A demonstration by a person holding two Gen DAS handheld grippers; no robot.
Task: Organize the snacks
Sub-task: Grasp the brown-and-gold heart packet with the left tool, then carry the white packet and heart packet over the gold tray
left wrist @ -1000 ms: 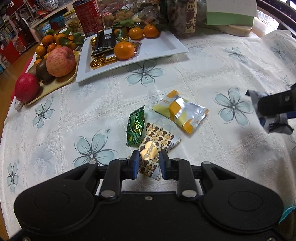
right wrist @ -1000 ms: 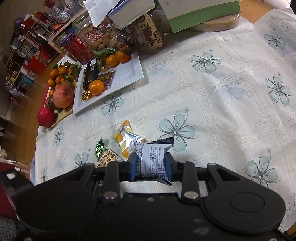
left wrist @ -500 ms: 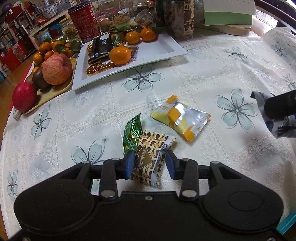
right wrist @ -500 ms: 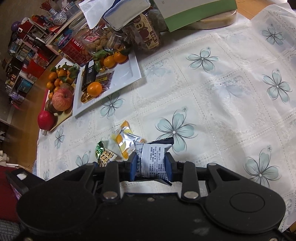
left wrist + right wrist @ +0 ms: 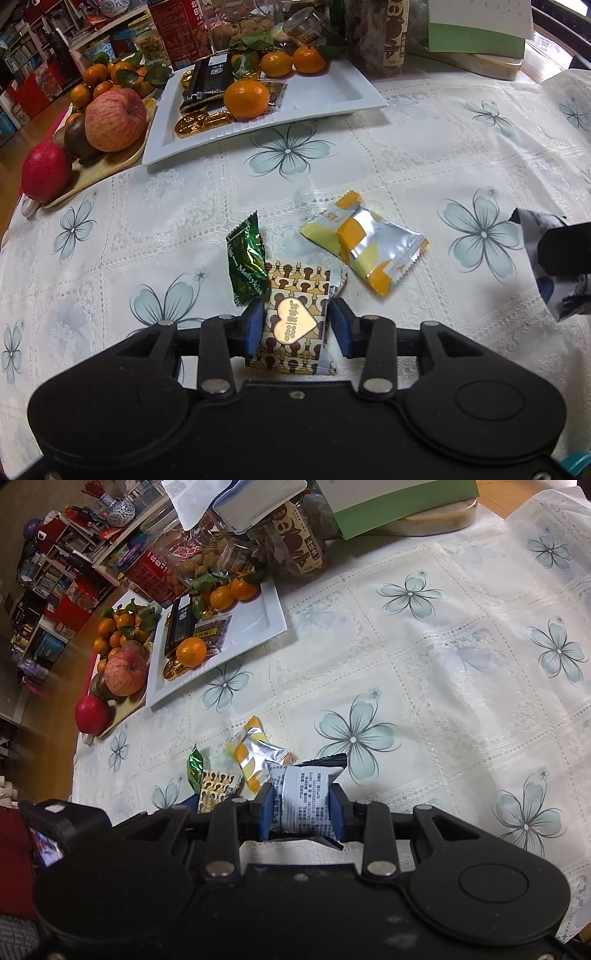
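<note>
In the left wrist view, the left gripper (image 5: 297, 325) has its jaws spread around a brown-and-yellow patterned snack packet (image 5: 295, 321) with a gold heart on it; the packet lies on the counter, the left pad against its edge, a sliver of gap at the right pad. Touching the packet's far left corner is a green foil candy (image 5: 246, 258). Just beside it to the right lies a yellow-and-silver wrapper (image 5: 364, 245). At the right edge, only this view shows the right gripper from outside, with a crumpled white-and-blue packet end sticking out.

A white rectangular tray (image 5: 332, 99) at the far side of the counter holds mandarins (image 5: 246, 99), gold-foil coins (image 5: 201, 122) and a black bar (image 5: 208, 79). Left of it, a tan fruit tray (image 5: 107, 162) carries an apple (image 5: 115, 120), a kiwi and more mandarins, with a red fruit (image 5: 46, 171) at its near end.

In the right wrist view, the right gripper (image 5: 301, 806) pinches a white printed snack packet (image 5: 304, 801) between its jaws, held above the counter. This view alone shows that packet's small-print face, and the left gripper's body at lower left. Behind the white tray stand jars and a red tin (image 5: 153, 578). The counter wears a white lace tablecloth (image 5: 443, 672) with pale blue flowers; shelves crowd the room beyond, over a wood floor.
</note>
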